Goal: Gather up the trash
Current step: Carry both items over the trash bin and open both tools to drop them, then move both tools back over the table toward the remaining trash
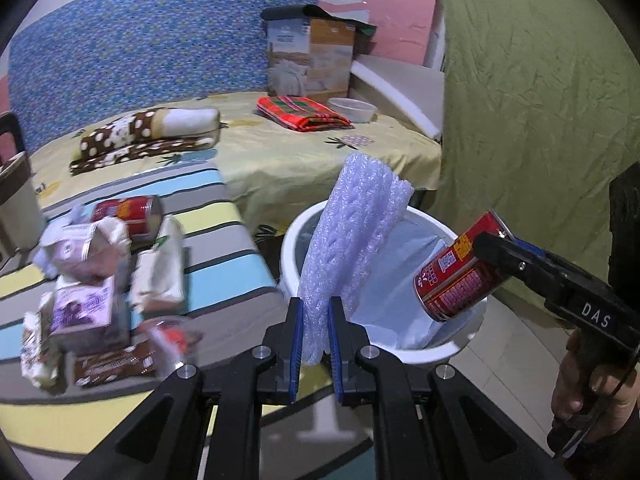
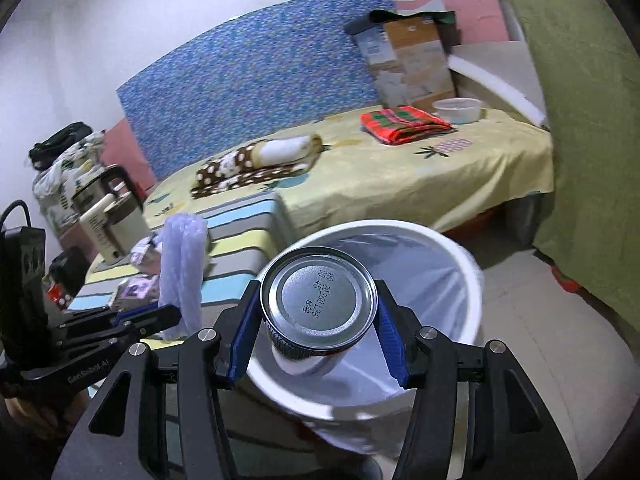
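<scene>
Dropping both loads cleanly calls for centring each one over the white round plastic bin with the pale liner bag (image 1: pixel 456 354) before letting go. The right gripper (image 2: pixel 318 320) has its blue-padded jaws pinching a red printed metal can (image 1: pixel 460 272) across its round body, and the can hangs tilted above the bin's mouth, its plain silver end facing the right wrist camera. My judgement is that it already sits over the opening, so spreading the jaws there should let it fall inside; a rigid, smooth cylinder like this will slip free at once and may clatter against the wall.

The left gripper (image 1: pixel 314 340) has its jaws pressed onto a pale, bumpy sheet of bubble wrap (image 1: pixel 352 232), which stands up loosely rolled just at the near rim of the bin. It looks light, soft and springy, so it may cling to the pads or catch on the rim; carrying it further over the middle and lower before release seems wise.

More trash waits on the striped table (image 1: pixel 224 264) near its left edge: a second red can (image 1: pixel 130 214) lying on its side, purple cartons (image 1: pixel 80 308), crumpled white wrappers and a brown packet, all somewhat blurred.
</scene>
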The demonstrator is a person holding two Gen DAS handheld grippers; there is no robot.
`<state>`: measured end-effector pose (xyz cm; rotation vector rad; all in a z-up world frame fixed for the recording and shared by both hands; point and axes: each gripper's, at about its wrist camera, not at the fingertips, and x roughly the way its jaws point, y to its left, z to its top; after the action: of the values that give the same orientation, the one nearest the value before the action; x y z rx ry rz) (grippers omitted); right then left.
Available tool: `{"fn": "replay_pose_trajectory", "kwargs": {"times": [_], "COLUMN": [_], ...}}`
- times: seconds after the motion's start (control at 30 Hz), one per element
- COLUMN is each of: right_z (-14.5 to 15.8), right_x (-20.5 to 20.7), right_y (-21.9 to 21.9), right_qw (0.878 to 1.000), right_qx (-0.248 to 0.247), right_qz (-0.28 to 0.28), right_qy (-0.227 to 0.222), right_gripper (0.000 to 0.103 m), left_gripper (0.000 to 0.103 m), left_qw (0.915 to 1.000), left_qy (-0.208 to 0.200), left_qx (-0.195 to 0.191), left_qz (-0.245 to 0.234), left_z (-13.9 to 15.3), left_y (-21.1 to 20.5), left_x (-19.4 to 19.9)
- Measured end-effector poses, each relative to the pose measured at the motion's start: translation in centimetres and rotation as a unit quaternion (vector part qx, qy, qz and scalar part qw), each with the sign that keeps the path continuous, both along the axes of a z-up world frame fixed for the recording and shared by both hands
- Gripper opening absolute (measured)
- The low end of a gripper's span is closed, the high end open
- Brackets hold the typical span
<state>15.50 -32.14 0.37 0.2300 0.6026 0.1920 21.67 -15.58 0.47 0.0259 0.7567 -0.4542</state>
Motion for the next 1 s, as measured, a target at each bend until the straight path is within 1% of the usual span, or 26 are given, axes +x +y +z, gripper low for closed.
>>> {"fn": "replay_pose_trajectory", "kwargs": {"times": [0.23, 0.47, 0.57, 0.67, 0.73, 0.77, 0.8, 1.0], "right_z": [-1.5, -2.8, -3.2, -3.4, -3.5, -3.5, -3.4, -2.8], "right_x": [0.7, 1.2, 1.4, 1.6, 1.7, 1.6, 1.5, 1.1], "right_y": [-1.9, -3.1, -3.2, -3.4, -3.4, -3.5, -3.5, -3.5], "right_qw": [1.000, 0.999, 0.998, 0.997, 0.997, 0.997, 0.997, 0.996], "right_qx": [0.000, -0.010, -0.018, -0.021, -0.026, -0.029, -0.030, -0.041], "right_qz": [-0.022, -0.033, -0.036, -0.038, -0.043, -0.046, -0.048, -0.059], "right_qy": [0.019, 0.040, 0.050, 0.057, 0.062, 0.061, 0.059, 0.050], "right_gripper": [0.055, 0.056, 0.056, 0.056, 0.056, 0.056, 0.056, 0.057], "left_gripper": [0.012, 0.012, 0.014, 0.021, 0.033, 0.036, 0.037, 0.037], "left_qw": [0.9997, 0.9990, 0.9986, 0.9981, 0.9981, 0.9982, 0.9982, 0.9986], "left_qy": [0.008, 0.028, 0.041, 0.051, 0.053, 0.052, 0.052, 0.047], "left_qx": [0.004, 0.007, 0.010, 0.010, 0.006, 0.005, 0.003, -0.005], "left_qz": [-0.024, -0.034, -0.033, -0.033, -0.032, -0.031, -0.029, -0.023], "left_z": [-1.1, -2.8, -3.7, -4.2, -4.3, -4.3, -4.3, -3.9], "left_y": [-2.9, -4.5, -4.7, -4.8, -4.6, -4.5, -4.4, -3.5], "left_x": [2.1, 3.9, 4.6, 4.8, 4.9, 4.9, 4.9, 4.3]}}
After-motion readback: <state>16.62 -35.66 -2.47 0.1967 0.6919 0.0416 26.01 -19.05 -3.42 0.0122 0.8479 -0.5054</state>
